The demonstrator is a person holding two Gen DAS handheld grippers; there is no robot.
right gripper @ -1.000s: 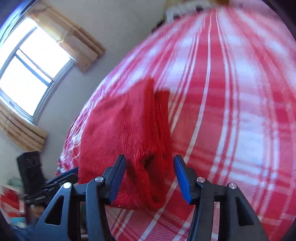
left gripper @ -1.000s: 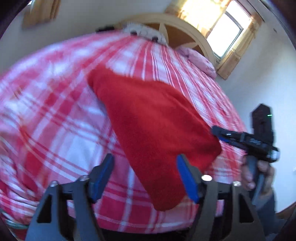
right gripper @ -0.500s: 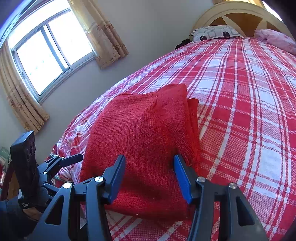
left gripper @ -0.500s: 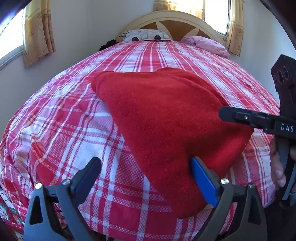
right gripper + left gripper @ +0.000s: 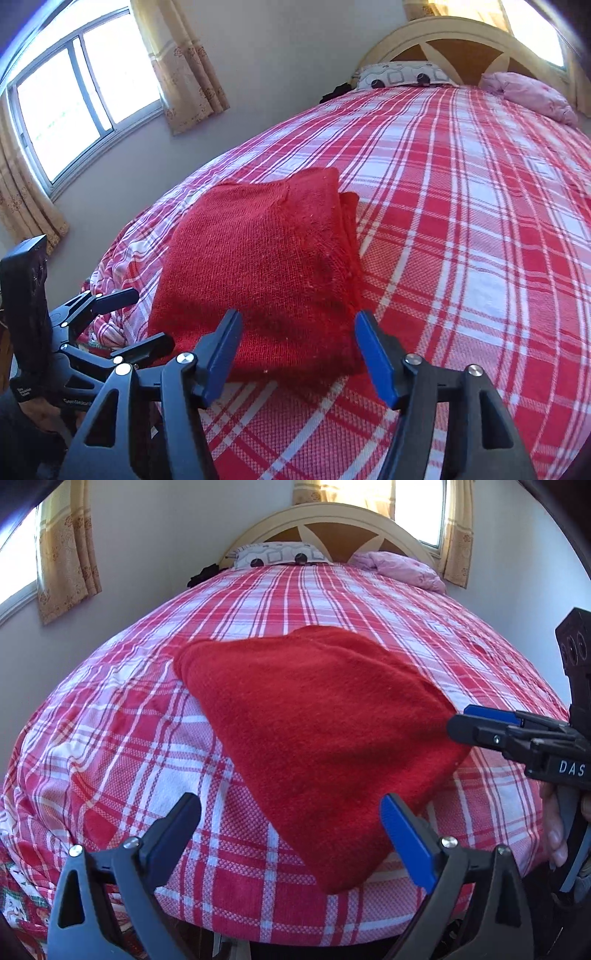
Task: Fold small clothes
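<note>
**A:** Where do you stand with the red knitted garment [image 5: 325, 731]?

**B:** It lies folded on the plaid bedspread [image 5: 122, 746], in the middle of your left wrist view and left of centre in your right wrist view [image 5: 258, 266], with stacked layers showing along its right edge there.

**A:** And what has just changed?

**B:** Both of your tools have let go. Your left gripper [image 5: 291, 830] has just been opening and now stands spread wide at the bottom of its frame; one blue pad sits before the garment's near corner, but nothing is pinched. Your right gripper [image 5: 297, 343] has also just been opening. A moment ago its jaws stood narrower over the near edge; now they stand apart with the cloth's edge only seen between them, not clamped.

**A:** So what does that mean for the task?

**B:** I judge this fold finished: the piece rests on its own, neat and compact. You probably only need to square it or move on to another garment.
</note>
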